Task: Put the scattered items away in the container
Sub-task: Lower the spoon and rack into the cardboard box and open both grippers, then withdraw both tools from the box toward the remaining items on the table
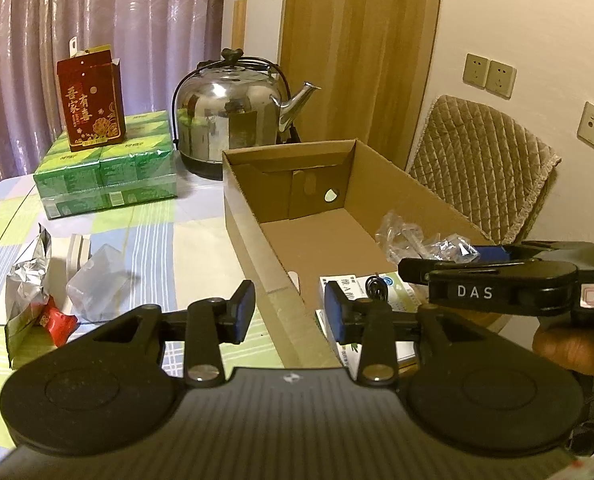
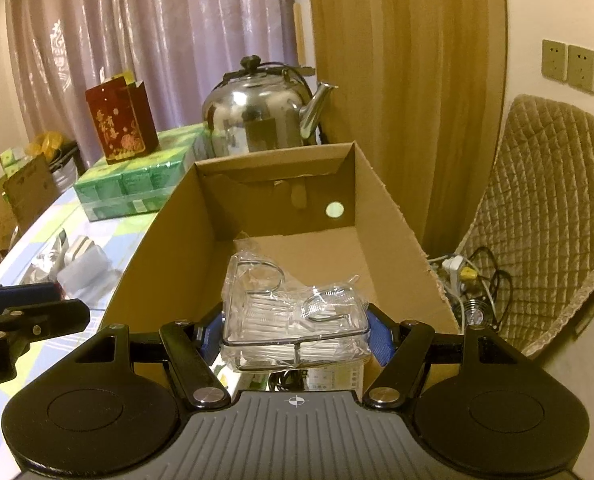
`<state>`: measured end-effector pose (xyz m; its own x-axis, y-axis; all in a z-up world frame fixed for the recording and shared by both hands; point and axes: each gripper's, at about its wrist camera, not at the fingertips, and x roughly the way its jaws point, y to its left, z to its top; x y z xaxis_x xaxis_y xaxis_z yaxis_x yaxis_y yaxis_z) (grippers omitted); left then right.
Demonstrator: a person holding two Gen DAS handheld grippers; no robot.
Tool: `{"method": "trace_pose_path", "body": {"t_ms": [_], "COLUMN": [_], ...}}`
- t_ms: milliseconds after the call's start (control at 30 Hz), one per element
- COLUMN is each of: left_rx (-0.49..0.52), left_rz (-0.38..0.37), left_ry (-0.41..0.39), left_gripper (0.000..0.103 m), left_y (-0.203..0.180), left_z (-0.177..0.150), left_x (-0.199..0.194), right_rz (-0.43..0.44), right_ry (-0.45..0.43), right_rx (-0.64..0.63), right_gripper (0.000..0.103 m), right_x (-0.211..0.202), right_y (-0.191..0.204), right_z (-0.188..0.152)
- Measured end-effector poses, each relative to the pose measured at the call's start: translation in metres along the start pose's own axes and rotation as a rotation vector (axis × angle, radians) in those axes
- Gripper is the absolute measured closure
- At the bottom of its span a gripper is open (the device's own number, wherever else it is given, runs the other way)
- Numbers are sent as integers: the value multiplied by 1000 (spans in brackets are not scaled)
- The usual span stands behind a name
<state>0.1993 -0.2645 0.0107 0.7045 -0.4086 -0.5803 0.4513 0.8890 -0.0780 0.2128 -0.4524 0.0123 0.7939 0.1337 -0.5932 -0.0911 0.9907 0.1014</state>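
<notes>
An open cardboard box (image 1: pixel 257 216) (image 2: pixel 169 248) lies on the table. My right gripper (image 2: pixel 295 336) (image 1: pixel 477 256) is shut on a clear plastic packet (image 2: pixel 293 320) (image 1: pixel 425 240) with metal hooks inside, held over the box's near end. A white medicine box (image 1: pixel 361 284) and a black cable (image 1: pixel 377 286) lie on the box floor beneath it. My left gripper (image 1: pixel 291 312) (image 2: pixel 17 304) is open and holds nothing, straddling the box's near left wall. To the left on the tablecloth lie a silver foil pouch (image 1: pixel 29 276), a red sachet (image 1: pixel 55 320), a clear plastic case (image 1: pixel 97 280) and a small white item (image 1: pixel 79 252).
At the back of the table stand a steel kettle (image 1: pixel 233 116), stacked green tissue packs (image 1: pixel 105 172) and a red carton (image 1: pixel 91 104). A quilted chair (image 2: pixel 545 216) stands to the right of the box, with a power strip and cables (image 2: pixel 469 276) below it.
</notes>
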Motion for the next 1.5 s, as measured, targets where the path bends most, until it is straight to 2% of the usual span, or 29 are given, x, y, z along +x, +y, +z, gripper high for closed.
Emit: {"method": "trace_pose_path", "body": {"t_ms": [133, 367, 600, 900, 1133, 1333, 1500], "left_rx": [-9, -23, -45, -85, -103, -133, -140], "left_rz": [5, 18, 40, 85, 115, 150, 181], "left_ry": [2, 2, 6, 9, -8, -13, 9], "left_gripper": [71, 70, 70, 63, 48, 24, 15], "left_y": [4, 12, 24, 46, 67, 90, 110], "left_z": [-2, -8, -22, -47, -65, -80, -97], "left_x": [-2, -13, -36, -81, -122, -151, -169], "right_rz": [9, 8, 9, 48, 85, 136, 166], "right_ry": [-10, -43, -89, -106, -79, -31, 3], "right_rx": [-5, -2, 30, 4, 26, 28, 4], "right_gripper": [29, 27, 18, 10, 6, 2, 2], "right_x": [-1, -16, -50, -101, -127, -139, -141], "right_y": [2, 8, 16, 56, 83, 112, 134], "right_z": [1, 3, -4, -32, -56, -74, -87]}}
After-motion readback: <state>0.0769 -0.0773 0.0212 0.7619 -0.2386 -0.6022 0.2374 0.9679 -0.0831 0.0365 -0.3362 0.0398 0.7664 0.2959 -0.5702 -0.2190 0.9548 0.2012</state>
